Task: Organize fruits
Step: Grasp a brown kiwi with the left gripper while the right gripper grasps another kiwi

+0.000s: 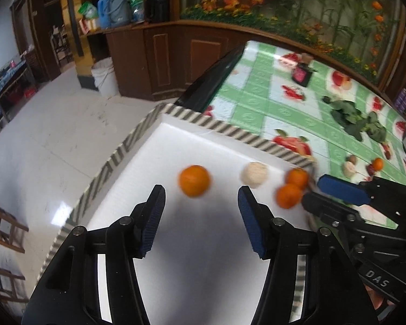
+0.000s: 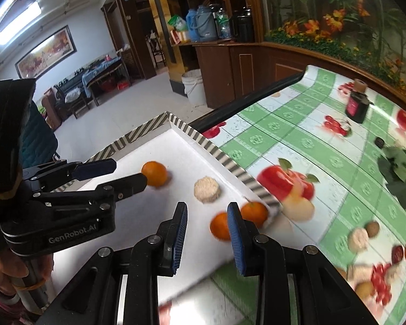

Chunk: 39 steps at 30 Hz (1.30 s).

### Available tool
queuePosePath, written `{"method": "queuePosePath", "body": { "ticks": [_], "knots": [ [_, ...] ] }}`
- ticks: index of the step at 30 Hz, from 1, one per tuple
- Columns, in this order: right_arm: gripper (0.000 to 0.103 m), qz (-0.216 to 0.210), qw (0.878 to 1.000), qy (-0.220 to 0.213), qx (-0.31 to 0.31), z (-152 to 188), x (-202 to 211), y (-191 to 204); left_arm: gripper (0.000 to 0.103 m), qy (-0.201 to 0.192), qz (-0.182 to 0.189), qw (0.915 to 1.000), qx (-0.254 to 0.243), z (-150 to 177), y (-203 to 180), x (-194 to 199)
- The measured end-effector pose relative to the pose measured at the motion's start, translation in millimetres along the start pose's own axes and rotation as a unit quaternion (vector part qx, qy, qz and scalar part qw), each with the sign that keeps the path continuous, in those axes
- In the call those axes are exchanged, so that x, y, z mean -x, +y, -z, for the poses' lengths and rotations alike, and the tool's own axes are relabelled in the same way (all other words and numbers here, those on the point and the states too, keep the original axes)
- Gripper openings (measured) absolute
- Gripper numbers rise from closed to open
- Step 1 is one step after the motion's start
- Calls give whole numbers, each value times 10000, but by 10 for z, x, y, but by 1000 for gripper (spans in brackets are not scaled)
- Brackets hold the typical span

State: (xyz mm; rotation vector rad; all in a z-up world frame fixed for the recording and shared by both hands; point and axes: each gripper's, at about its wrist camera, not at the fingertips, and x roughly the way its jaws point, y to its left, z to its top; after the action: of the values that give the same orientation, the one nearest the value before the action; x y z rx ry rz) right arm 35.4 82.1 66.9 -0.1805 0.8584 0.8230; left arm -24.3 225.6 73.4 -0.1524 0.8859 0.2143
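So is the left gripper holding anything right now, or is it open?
Open and empty. The left gripper has its pads apart over the white tray, and the nearest orange lies free beyond them.

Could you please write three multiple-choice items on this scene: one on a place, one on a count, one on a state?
1. Where is the round beige cake?
A. in the white tray
B. on the floor
C. on the cabinet

2. How many oranges are in the tray?
A. one
B. three
C. five

3. What is between the left gripper fingers?
A. an orange
B. the cake
C. nothing

Answers: 1 A, it sits on the tray's white base. 2 B, one orange apart, two by the corner. 3 C, its jaws are apart and empty.
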Motion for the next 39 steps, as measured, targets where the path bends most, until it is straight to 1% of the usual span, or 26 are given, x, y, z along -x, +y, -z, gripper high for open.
{"method": "queuePosePath", "body": {
  "ticks": [7, 11, 16, 20, 24, 28, 31, 36, 39],
  "knots": [
    [29, 180, 9995, -112, -225, 307, 328, -111, 56, -156, 331, 9991, -234, 161, -377, 261],
    [29, 303, 9985, -187, -425, 533, 541, -280, 56, -128, 528, 9981, -306, 250, -600, 331],
    [29, 597, 9954, -91, -739, 885, 753, -597, 56, -36, 728, 9961, -489, 387, -904, 357],
    [30, 803, 9899, -3, -1171, 1196, 911, -927, 56, 91, 872, 9943, -600, 479, -1109, 311],
    [30, 938, 9842, 70, -1498, 1383, 980, -1174, 56, 198, 925, 9927, -746, 527, -1302, 242],
    [30, 887, 9815, 11, -1698, 1415, 998, -1341, 56, 280, 956, 9916, -827, 537, -1436, 174],
    [30, 851, 9812, 19, -1732, 1331, 903, -1414, 56, 329, 974, 9910, -861, 532, -1502, 125],
    [30, 921, 9849, 105, -1461, 1141, 659, -1450, 56, 432, 987, 9902, -888, 512, -1583, 24],
    [30, 960, 9866, 81, -1315, 1033, 538, -1483, 56, 485, 986, 9899, -895, 497, -1618, -38]
  ]
}}
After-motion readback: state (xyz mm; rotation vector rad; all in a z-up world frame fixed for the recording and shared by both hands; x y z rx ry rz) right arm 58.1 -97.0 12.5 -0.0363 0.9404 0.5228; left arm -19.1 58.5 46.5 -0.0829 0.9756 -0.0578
